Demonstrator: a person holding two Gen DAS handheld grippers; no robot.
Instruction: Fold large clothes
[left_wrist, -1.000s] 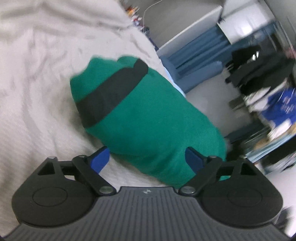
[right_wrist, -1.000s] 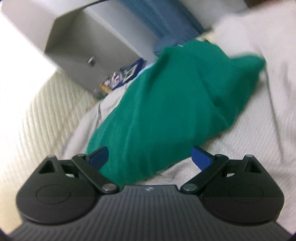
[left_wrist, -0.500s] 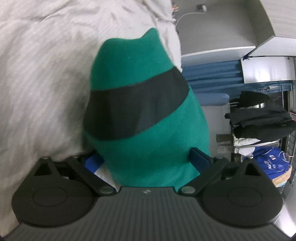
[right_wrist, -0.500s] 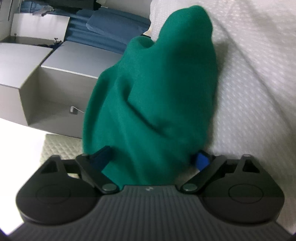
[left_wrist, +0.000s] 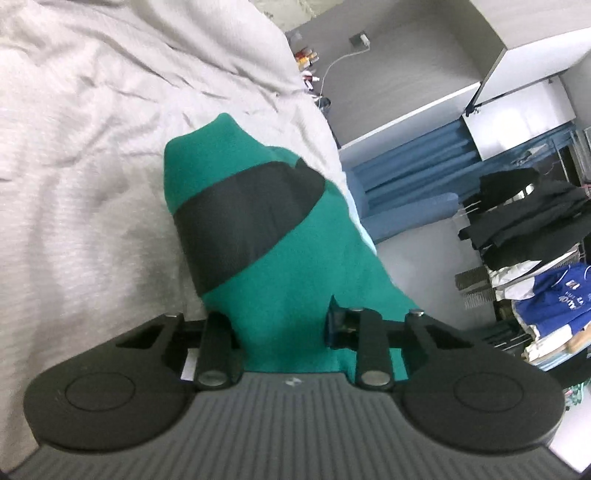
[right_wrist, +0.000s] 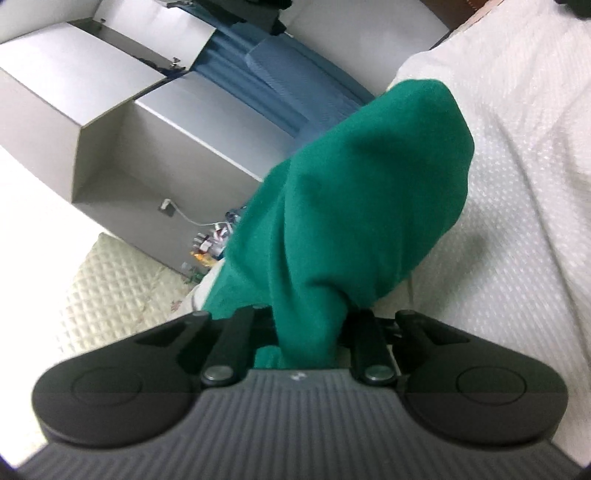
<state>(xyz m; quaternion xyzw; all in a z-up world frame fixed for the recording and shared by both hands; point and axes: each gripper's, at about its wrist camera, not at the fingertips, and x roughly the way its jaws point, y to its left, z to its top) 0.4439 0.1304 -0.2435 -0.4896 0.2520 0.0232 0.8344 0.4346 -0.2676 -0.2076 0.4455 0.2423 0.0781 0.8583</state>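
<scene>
A rumpled pale bedspread (left_wrist: 92, 155) is covering the bed, and behind it the room is showing grey cabinets (right_wrist: 122, 122), blue curtains (left_wrist: 410, 173) and a rack of hanging clothes (left_wrist: 528, 229). The green garment (left_wrist: 295, 280) with a black band (left_wrist: 247, 221) is lying bunched on the bedspread near the bed's edge, and its near end is reaching into both tools. The left gripper (left_wrist: 280, 328) has just been closing and its jaws are now pinching the green cloth between them, while the right gripper (right_wrist: 306, 332) has also just been closing and is squeezing a gathered fold of the same garment (right_wrist: 351, 206) tightly.
</scene>
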